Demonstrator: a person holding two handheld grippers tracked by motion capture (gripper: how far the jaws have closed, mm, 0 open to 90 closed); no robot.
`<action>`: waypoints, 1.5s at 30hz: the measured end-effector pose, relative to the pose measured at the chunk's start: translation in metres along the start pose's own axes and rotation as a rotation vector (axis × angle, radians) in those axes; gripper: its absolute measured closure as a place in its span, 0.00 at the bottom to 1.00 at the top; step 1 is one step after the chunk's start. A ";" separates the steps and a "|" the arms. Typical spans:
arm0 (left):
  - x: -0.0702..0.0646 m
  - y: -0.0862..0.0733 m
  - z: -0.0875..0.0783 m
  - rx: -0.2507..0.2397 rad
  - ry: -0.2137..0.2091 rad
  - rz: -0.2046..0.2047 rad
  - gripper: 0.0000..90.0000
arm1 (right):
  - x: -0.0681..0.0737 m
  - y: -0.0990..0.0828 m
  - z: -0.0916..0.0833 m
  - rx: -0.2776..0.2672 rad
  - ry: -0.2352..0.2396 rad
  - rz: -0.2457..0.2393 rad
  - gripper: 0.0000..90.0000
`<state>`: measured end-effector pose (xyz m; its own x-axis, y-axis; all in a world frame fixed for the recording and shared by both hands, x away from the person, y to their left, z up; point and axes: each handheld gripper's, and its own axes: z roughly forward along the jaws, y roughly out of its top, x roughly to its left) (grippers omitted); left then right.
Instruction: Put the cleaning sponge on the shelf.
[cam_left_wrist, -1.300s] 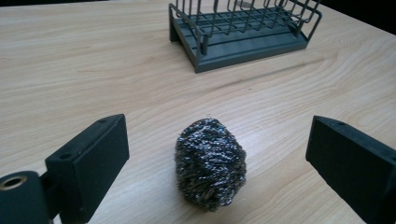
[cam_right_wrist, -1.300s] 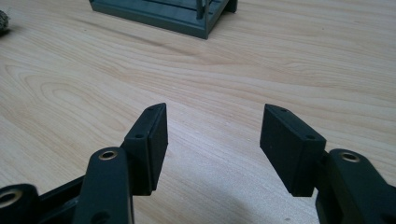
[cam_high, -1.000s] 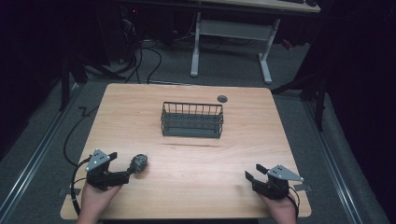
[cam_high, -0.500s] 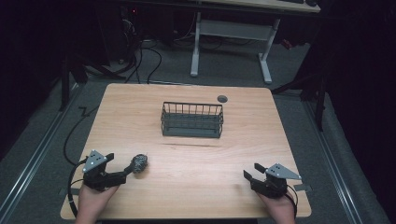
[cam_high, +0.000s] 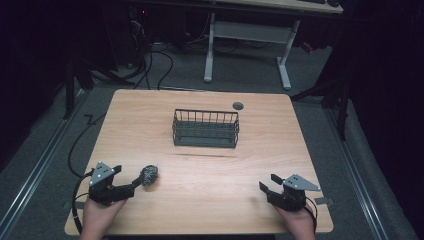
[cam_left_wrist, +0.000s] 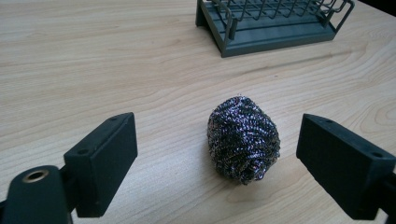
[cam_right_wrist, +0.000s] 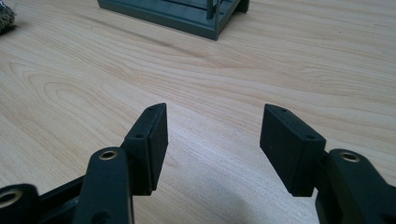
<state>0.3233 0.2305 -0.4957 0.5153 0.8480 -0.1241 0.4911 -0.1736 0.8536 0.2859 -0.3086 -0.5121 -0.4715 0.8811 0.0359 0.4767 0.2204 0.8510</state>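
At lower left of the high view I see my left gripper (cam_high: 136, 182) spread wide around the scourer (cam_high: 149, 175). The left gripper view adds that the scourer (cam_left_wrist: 243, 138) lies on the table (cam_left_wrist: 93, 60) between the jaws, touching neither. The basket (cam_high: 205, 128) sits mid-frame. At lower right, my right gripper (cam_high: 267, 183) is partly open and empty; its own view catches the scourer (cam_right_wrist: 5, 17) at upper left.

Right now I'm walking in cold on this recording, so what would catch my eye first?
A shiny steel scouring ball lies on the wooden table between the open jaws of the left gripper, not yet touched. Beyond it, mid-table, stands a dark wire basket. The right gripper rests open near the table's front right corner, with nothing between its jaws.
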 end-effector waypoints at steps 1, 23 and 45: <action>-0.001 0.000 0.001 0.003 -0.004 0.003 0.16 | 0.000 0.000 0.000 0.001 0.001 -0.002 0.47; -0.018 -0.003 0.028 0.081 -0.031 0.065 0.20 | 0.001 0.000 0.002 0.005 0.003 -0.006 0.47; -0.027 -0.004 0.053 0.149 0.022 0.128 0.20 | 0.001 0.000 0.003 0.010 0.004 -0.008 0.47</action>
<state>0.3444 0.1824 -0.5227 0.5660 0.8244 -0.0067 0.5214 -0.3516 0.7775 0.2877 -0.3068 -0.5138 -0.4786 0.8775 0.0313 0.4802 0.2317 0.8460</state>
